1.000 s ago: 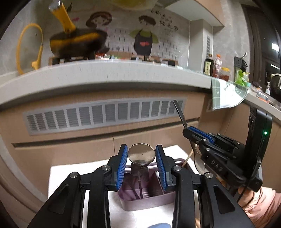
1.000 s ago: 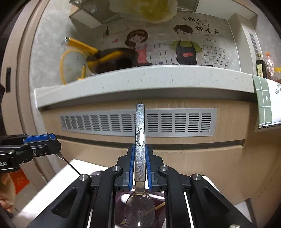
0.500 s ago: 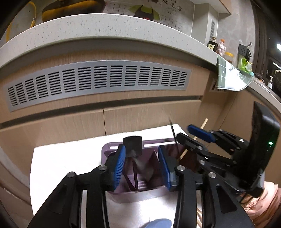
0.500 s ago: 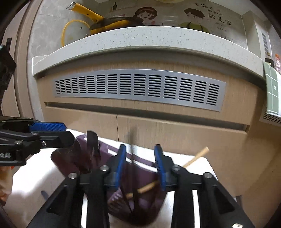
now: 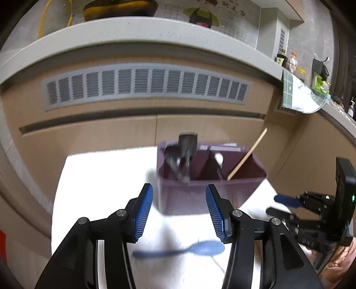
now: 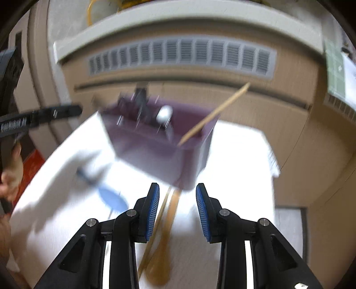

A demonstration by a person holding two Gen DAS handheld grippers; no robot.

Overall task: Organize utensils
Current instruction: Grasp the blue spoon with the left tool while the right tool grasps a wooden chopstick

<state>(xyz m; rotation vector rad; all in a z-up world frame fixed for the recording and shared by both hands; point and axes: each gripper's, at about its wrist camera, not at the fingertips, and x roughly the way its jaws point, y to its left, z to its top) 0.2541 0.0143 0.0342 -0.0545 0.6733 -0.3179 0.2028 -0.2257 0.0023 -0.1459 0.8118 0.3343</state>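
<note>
A pale speckled countertop (image 5: 155, 29) curves across twelve o'clock, above tan wooden cabinet fronts (image 5: 100, 133) with a long grey slatted vent (image 5: 144, 84). A yellow-handled pan (image 5: 120, 9) sits on it (partly cropped). At two o'clock stand bottles (image 5: 287, 60); a green checked cloth (image 5: 298, 95) hangs over the edge.

Left gripper (image 5: 179, 210) open, purple caddy (image 5: 200, 193) ahead

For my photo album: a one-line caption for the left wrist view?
Open left hand-held gripper before a purple utensil caddy, blue spoon lying on white cloth.
</note>
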